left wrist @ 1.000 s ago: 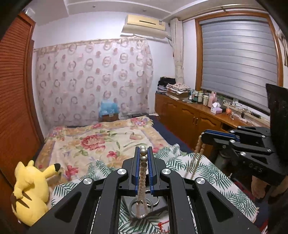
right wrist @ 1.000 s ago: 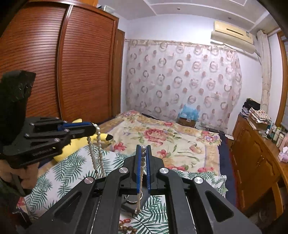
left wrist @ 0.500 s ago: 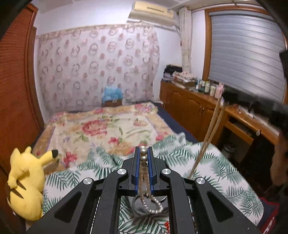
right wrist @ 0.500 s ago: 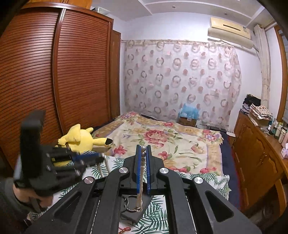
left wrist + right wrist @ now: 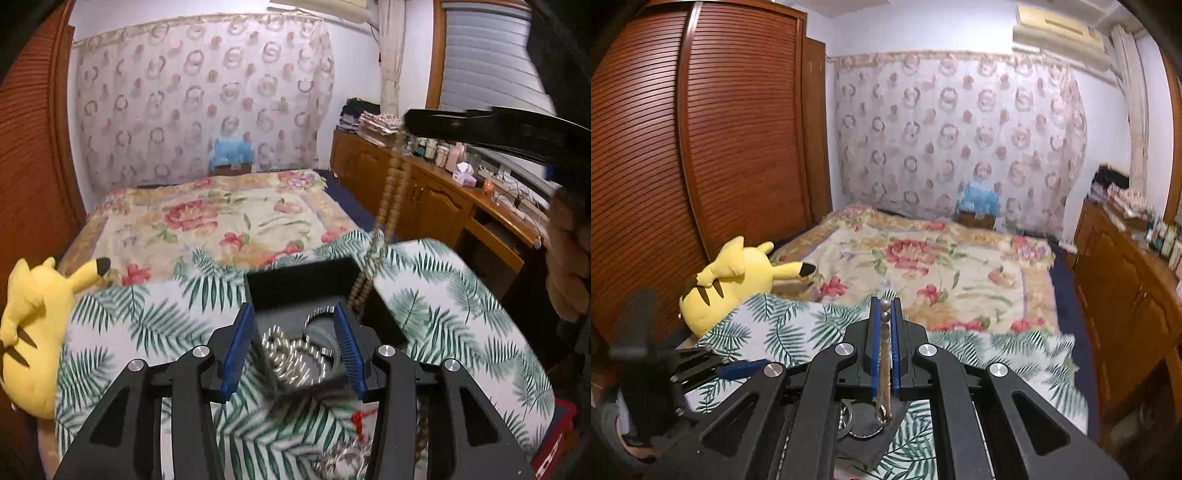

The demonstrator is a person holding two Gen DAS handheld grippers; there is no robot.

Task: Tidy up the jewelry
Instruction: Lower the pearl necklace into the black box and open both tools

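My left gripper (image 5: pixel 292 311) hangs just over an open black box (image 5: pixel 384 314) on the palm-leaf cloth. Its jaws are opening, and its blue pads touch nothing. Below the gap, a pile of pearl necklace (image 5: pixel 291 360) lies in the box beside silver bangles (image 5: pixel 320 320). From the box the same strand (image 5: pixel 392 192) rises to my right gripper (image 5: pixel 408 123), blurred at the upper right. In the right wrist view my right gripper (image 5: pixel 885 308) is shut on the necklace's beads (image 5: pixel 885 316). A blue finger (image 5: pixel 742 369) of the left gripper shows at the lower left.
A yellow plush toy (image 5: pixel 33 332) lies at the cloth's left edge, and a floral bed (image 5: pixel 221 218) lies beyond. A wooden wardrobe (image 5: pixel 701 147) stands on the left and a cabinet (image 5: pixel 424 192) with bottles on the right. A red trinket (image 5: pixel 360 419) and a silver piece (image 5: pixel 343 458) lie on the near cloth.
My left gripper has sunk towards the box and its jaws have come apart. The pearl end it held has dropped into the box. The right gripper has shifted and still grips its end.
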